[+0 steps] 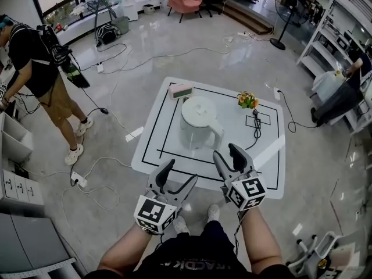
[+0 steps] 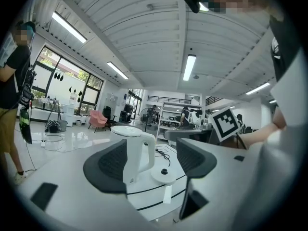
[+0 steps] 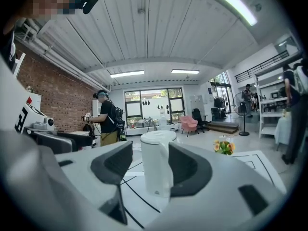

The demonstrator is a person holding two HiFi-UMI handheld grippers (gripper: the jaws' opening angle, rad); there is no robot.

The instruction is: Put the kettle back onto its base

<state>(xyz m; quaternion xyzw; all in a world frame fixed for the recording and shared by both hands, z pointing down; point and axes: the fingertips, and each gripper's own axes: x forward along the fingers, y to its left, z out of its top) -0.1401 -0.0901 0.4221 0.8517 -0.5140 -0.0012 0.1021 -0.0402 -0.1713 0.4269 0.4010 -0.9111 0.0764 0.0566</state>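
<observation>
So far, nothing done. Kettle (image 1: 196,120) stands upright at frame centre on the white table (image 1: 152,141), handle toward the lower right. In the left gripper view the base (image 2: 163,173), a flat white disc with a dark centre stud, lies bare just beside the kettle, to its right in that frame; touching or just apart, cannot tell. Base not made out in the head view.

Left gripper (image 1: 181,172), lower centre-left, at the table's near edge: jaws wide apart, nothing held. Right gripper (image 1: 226,151), lower centre-right: jaws likewise spread and empty, near the kettle's handle side, not touching it.

Judgement: whole task remains. Close on the handle, lift, shift across, seat the kettle square on the stud. Flowers (image 1: 248,100) and cord (image 1: 256,127) sit upper right, apart from kettle and grippers.
</observation>
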